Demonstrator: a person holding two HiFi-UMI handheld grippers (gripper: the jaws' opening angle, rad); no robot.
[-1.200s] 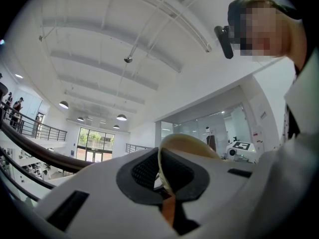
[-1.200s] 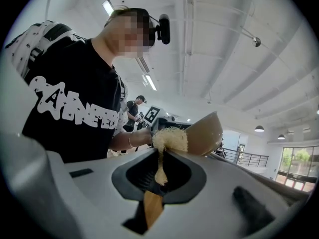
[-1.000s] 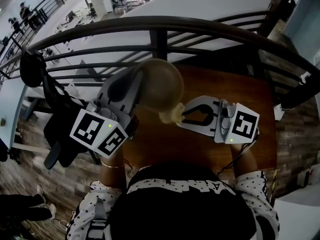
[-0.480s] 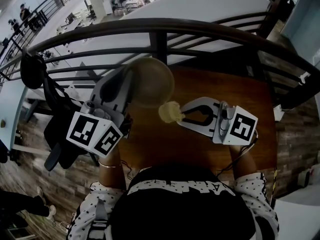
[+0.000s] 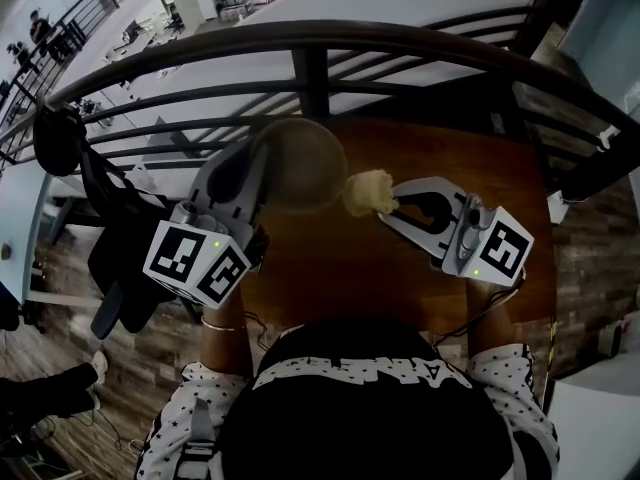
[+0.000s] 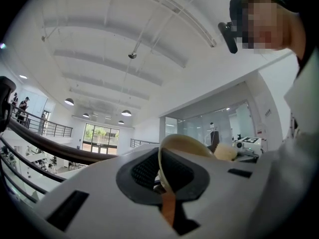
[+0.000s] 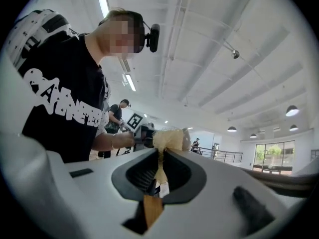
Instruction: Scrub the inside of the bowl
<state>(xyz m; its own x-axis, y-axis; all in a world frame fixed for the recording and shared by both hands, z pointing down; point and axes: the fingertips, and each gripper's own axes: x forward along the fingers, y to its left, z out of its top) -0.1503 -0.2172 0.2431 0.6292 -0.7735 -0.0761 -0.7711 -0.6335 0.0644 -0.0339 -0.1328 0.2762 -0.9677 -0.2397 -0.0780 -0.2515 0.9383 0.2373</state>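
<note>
In the head view a tan bowl point(image 5: 303, 161) is held tilted above the wooden table point(image 5: 350, 278). My left gripper point(image 5: 258, 160) is shut on its left rim. From the left gripper view the thin bowl rim point(image 6: 166, 159) runs between the closed jaws of the left gripper point(image 6: 160, 177). My right gripper point(image 5: 394, 202) is shut on a pale yellow sponge point(image 5: 368, 192), which sits right beside the bowl's right edge. The right gripper view has the sponge point(image 7: 167, 139) pinched at the tips of the right gripper point(image 7: 160, 171). The bowl's inside is hidden from the head view.
A dark curved metal railing point(image 5: 310, 43) runs along the table's far side, with a lower floor beyond it. A black garment point(image 5: 110, 228) hangs off the rail at the left. The table's right edge point(image 5: 548, 268) borders wooden flooring.
The right gripper has carried the sponge from below the bowl's near edge up and right to the bowl's right side. The left gripper and bowl shifted slightly left.
</note>
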